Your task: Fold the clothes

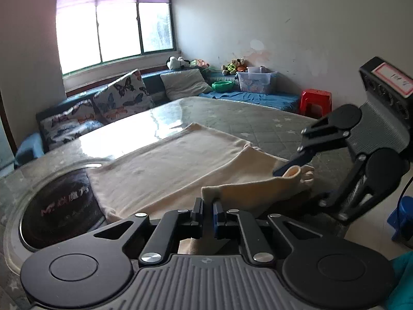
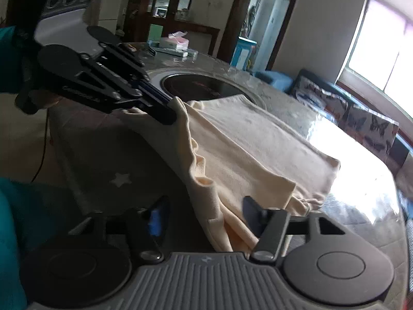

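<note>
- The left gripper (image 1: 207, 213) points forward and somewhat downward, its jaws drawn almost together and pinching an edge of the cream garment (image 1: 165, 165).
- The right gripper (image 2: 204, 219) tilts steeply down, rolled to one side, jaws standing partly apart with cloth between them, not pressed.
- A teal sleeve (image 2: 10, 56) shows behind the left gripper in the right wrist view.
</note>
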`<state>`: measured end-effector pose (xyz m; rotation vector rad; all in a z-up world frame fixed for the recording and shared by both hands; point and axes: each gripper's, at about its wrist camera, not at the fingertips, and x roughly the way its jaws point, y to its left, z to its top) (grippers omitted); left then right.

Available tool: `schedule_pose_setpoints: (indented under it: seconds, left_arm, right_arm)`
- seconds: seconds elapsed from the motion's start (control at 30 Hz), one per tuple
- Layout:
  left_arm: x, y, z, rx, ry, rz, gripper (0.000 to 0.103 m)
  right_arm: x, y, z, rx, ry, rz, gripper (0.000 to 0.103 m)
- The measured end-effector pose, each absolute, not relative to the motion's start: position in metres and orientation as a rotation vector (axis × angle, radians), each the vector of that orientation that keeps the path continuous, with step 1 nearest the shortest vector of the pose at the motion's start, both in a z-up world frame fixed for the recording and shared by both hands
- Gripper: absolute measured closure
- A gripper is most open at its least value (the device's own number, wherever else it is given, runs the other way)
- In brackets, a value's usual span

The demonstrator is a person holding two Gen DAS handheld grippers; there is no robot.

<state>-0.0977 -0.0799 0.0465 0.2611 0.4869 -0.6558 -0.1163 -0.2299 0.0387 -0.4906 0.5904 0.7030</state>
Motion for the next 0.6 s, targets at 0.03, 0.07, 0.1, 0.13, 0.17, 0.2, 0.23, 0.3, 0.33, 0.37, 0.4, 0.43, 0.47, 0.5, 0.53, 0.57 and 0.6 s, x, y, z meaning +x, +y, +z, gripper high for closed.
schedule_pose_setpoints:
  seconds: [0.03, 0.07, 0.1, 0.13, 0.17, 0.2, 0.23, 0.3, 0.33, 0.37, 0.4, 0.43, 0.47, 0.5, 0.53, 0.57, 0.6]
  left_arm:
    - [-0.098, -0.078, 0.045, 0.259, 0.494, -0.659, 0.095]
    - [-0.099, -0.076, 0.044, 0.263, 0.500, -0.661, 0.091]
    - [-0.101, -0.075, 0.043, 0.270, 0.502, -0.663, 0.090]
    - [-0.104, -0.074, 0.042, 0.280, 0.500, -0.661, 0.088]
    - [-0.108, -0.073, 0.041, 0.291, 0.497, -0.659, 0.084]
    - [-0.112, -0.071, 0.040, 0.303, 0.494, -0.657, 0.080]
    - [-0.117, -0.070, 0.038, 0.320, 0.489, -0.654, 0.076]
    - [-0.123, -0.069, 0.036, 0.354, 0.482, -0.647, 0.061]
    - [-0.126, -0.069, 0.034, 0.374, 0.475, -0.643, 0.060]
    - [-0.130, -0.069, 0.032, 0.396, 0.467, -0.640, 0.060]
    - [-0.132, -0.070, 0.029, 0.424, 0.462, -0.639, 0.060]
    - [-0.134, -0.071, 0.027, 0.448, 0.460, -0.636, 0.060]
    - [-0.134, -0.072, 0.024, 0.466, 0.459, -0.631, 0.060]
    - [-0.135, -0.073, 0.021, 0.483, 0.457, -0.626, 0.060]
    - [-0.135, -0.074, 0.020, 0.493, 0.453, -0.618, 0.060]
    - [-0.135, -0.074, 0.018, 0.503, 0.448, -0.610, 0.060]
    - [-0.134, -0.074, 0.017, 0.512, 0.444, -0.602, 0.067]
  right_arm:
    - [-0.111, -0.230, 0.037, -0.476, 0.610, 0.702, 0.059]
    - [-0.106, -0.231, 0.036, -0.462, 0.625, 0.700, 0.065]
    - [-0.103, -0.232, 0.036, -0.443, 0.638, 0.700, 0.069]
    - [-0.101, -0.233, 0.037, -0.422, 0.646, 0.703, 0.073]
    - [-0.098, -0.235, 0.039, -0.402, 0.653, 0.704, 0.080]
    - [-0.095, -0.237, 0.041, -0.380, 0.662, 0.702, 0.083]
    - [-0.092, -0.239, 0.043, -0.359, 0.670, 0.701, 0.084]
    - [-0.087, -0.242, 0.048, -0.327, 0.671, 0.700, 0.087]
    - [-0.085, -0.243, 0.049, -0.315, 0.672, 0.698, 0.088]
    - [-0.083, -0.243, 0.051, -0.303, 0.673, 0.695, 0.088]
    - [-0.082, -0.243, 0.052, -0.295, 0.672, 0.692, 0.088]
    - [-0.081, -0.243, 0.053, -0.287, 0.672, 0.688, 0.088]
    - [-0.080, -0.243, 0.054, -0.279, 0.672, 0.684, 0.089]
    - [-0.079, -0.242, 0.055, -0.272, 0.672, 0.680, 0.089]
    - [-0.079, -0.242, 0.056, -0.264, 0.672, 0.676, 0.089]
    - [-0.079, -0.242, 0.057, -0.258, 0.669, 0.674, 0.089]
    - [-0.079, -0.242, 0.058, -0.256, 0.664, 0.673, 0.090]
